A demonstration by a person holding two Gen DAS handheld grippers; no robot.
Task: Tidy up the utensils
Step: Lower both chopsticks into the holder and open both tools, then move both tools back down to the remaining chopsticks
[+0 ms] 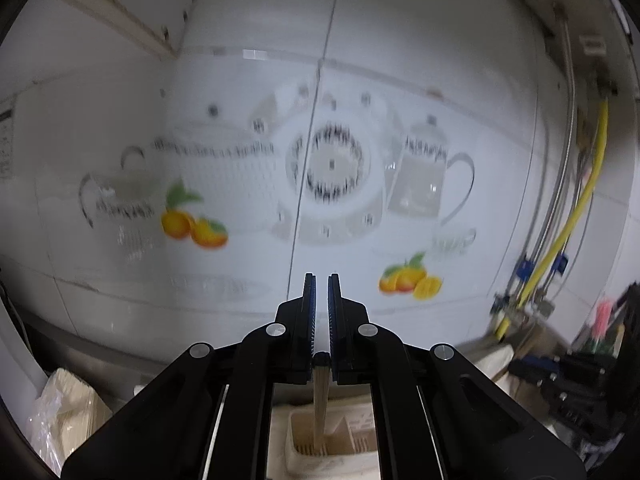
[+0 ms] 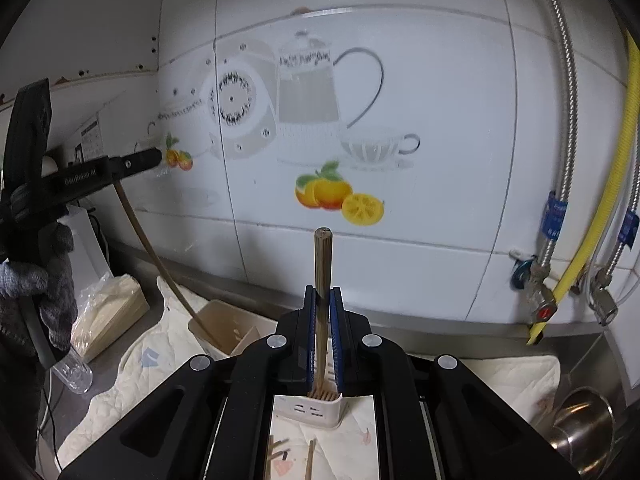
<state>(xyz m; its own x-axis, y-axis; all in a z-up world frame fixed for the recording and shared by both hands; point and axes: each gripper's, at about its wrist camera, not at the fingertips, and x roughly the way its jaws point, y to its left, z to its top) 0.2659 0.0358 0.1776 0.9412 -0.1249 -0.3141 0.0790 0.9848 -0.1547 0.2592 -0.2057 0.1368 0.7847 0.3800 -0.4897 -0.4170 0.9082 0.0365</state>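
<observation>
In the left wrist view my left gripper [image 1: 322,280] is shut on a brown chopstick [image 1: 321,400]. The stick hangs down from the base of the jaws into a cream holder [image 1: 360,456]. In the right wrist view my right gripper [image 2: 322,292] is shut on another brown chopstick [image 2: 323,264]. That stick stands upright, its top above the fingers and its foot in a white slotted holder [image 2: 298,414]. The left gripper [image 2: 154,158] also shows at the left of this view, with its chopstick [image 2: 136,232] slanting down into a beige box holder [image 2: 218,316].
A quilted cloth [image 2: 132,380] covers the steel counter, with loose chopsticks [image 2: 310,456] lying on it. A bag of wooden sticks [image 2: 108,312] and a plastic bottle [image 2: 74,372] sit at the left. A steel pot [image 2: 580,428], a yellow hose [image 2: 612,200] and valves are at the right. The tiled wall is close ahead.
</observation>
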